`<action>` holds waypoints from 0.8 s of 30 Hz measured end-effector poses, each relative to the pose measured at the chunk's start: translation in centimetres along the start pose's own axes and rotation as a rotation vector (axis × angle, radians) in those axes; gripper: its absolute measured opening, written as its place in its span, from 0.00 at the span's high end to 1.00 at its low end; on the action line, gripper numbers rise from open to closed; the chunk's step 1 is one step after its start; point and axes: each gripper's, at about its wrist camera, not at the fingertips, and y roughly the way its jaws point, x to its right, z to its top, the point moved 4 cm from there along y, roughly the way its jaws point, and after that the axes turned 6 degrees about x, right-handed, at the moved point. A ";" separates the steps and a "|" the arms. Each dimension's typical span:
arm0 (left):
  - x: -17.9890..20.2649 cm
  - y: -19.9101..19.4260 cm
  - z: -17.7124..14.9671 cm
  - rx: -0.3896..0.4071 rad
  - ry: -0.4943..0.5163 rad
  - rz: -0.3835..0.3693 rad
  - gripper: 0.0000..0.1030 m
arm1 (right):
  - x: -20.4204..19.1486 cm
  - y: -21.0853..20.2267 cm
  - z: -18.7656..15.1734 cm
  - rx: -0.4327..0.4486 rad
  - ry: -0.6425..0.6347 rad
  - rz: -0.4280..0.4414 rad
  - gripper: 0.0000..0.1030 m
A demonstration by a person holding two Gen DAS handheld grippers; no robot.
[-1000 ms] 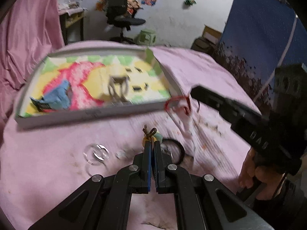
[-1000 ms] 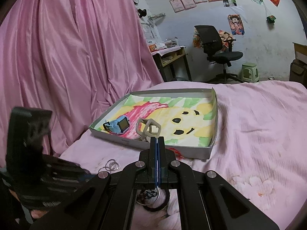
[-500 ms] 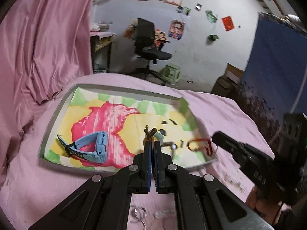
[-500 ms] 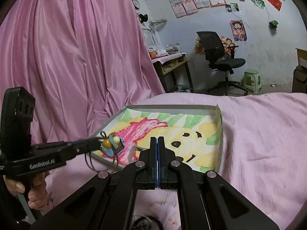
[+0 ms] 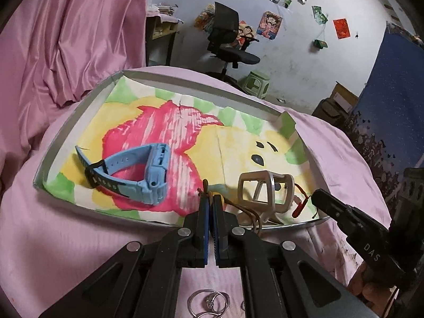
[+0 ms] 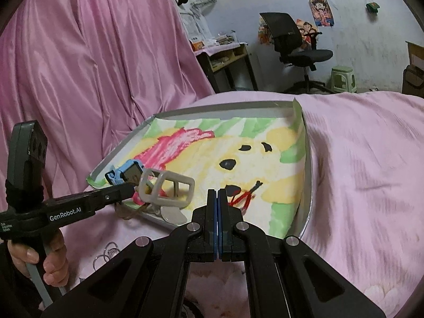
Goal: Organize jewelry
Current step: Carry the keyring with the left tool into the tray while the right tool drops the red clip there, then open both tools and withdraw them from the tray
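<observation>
While the left gripper (image 5: pixel 211 201) pinches a brown cord (image 5: pixel 205 185) in closed fingers at the tray (image 5: pixel 79 111)'s 6 o'clock rim, the right gripper (image 6: pixel 218 194), fingers closed, grips a red cord (image 6: pixel 245 196); a blue watch (image 5: pixel 132 169) lies inside at 9 o'clock.

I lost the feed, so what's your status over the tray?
Left gripper shut on brown cord; right gripper shut on red cord. Both over tray. Blue watch and white frame already inside. Nothing in the way.
</observation>
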 end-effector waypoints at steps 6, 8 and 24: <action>-0.2 -0.8 -0.2 0.028 0.008 0.002 0.96 | -0.3 -0.3 -0.3 -0.010 -0.029 -0.023 0.98; -0.2 -1.3 -0.3 0.039 0.008 0.003 0.96 | -0.3 -0.7 -0.2 -0.003 -0.032 -0.030 0.98; 0.0 -3.1 -1.1 0.073 0.012 0.017 0.92 | -0.3 -3.5 0.1 0.052 -0.037 -0.055 0.98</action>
